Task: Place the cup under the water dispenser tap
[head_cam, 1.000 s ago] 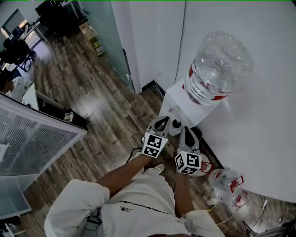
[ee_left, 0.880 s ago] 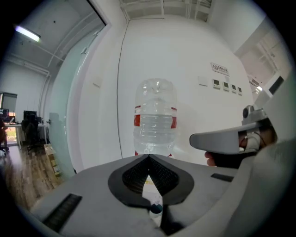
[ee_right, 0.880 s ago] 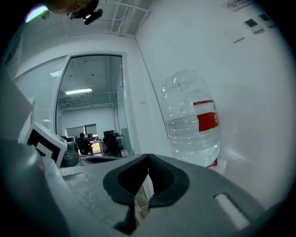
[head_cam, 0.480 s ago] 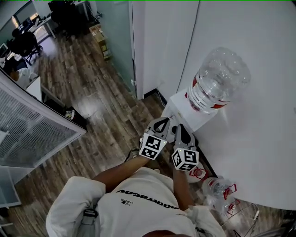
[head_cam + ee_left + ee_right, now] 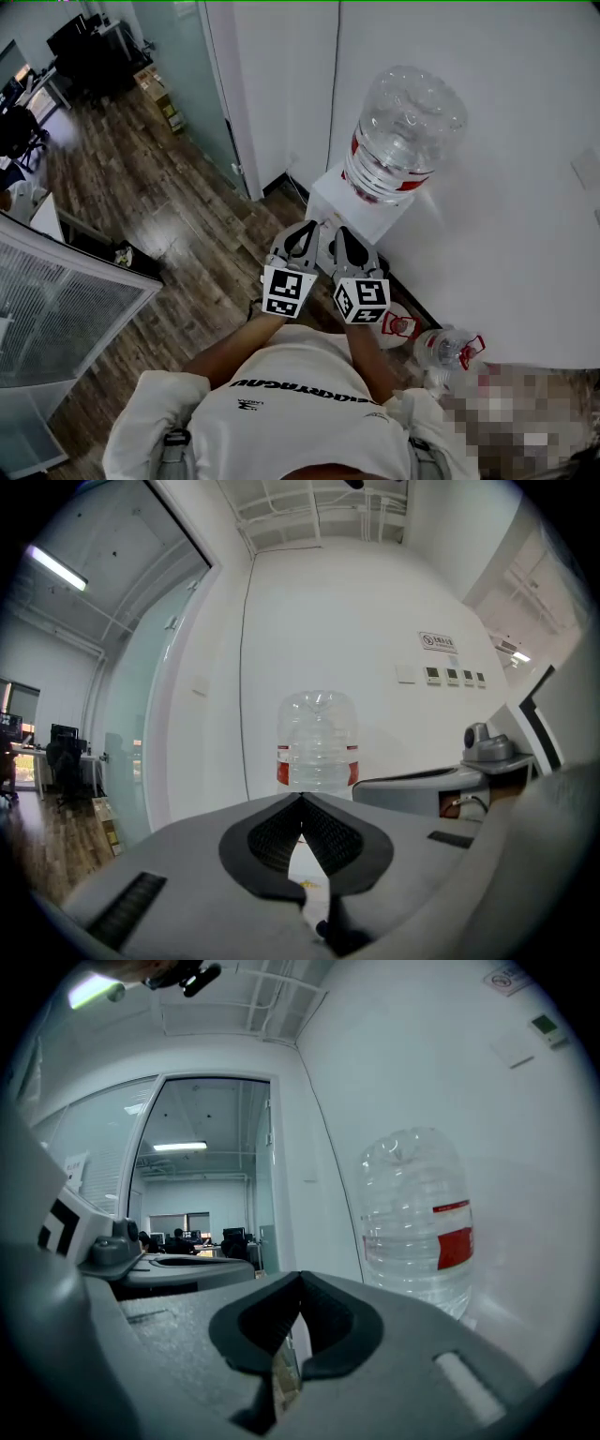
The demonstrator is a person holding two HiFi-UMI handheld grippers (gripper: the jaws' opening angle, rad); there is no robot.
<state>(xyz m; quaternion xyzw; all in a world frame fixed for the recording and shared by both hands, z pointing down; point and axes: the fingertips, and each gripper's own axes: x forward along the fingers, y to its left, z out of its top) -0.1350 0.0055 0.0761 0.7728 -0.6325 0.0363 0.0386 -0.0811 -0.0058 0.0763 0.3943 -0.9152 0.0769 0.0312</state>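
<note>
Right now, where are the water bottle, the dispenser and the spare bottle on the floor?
water bottle (image 5: 405,122), head view, its clear side wall.
dispenser (image 5: 329,199), head view, its white top.
spare bottle (image 5: 438,349), head view, its clear body.

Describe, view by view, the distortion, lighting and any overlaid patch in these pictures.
Head view: wide-angle, walls lean, glare on the wooden floor, mosaic patch lower right. Left gripper view: fisheye with black corners, water bottle sharp. Right gripper view: black rim, ceiling light flaring upper left.

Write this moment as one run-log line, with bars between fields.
left tool: shut, empty | right tool: shut, empty | water dispenser: ahead of both tools, bottle on top | cup: not in view
</note>
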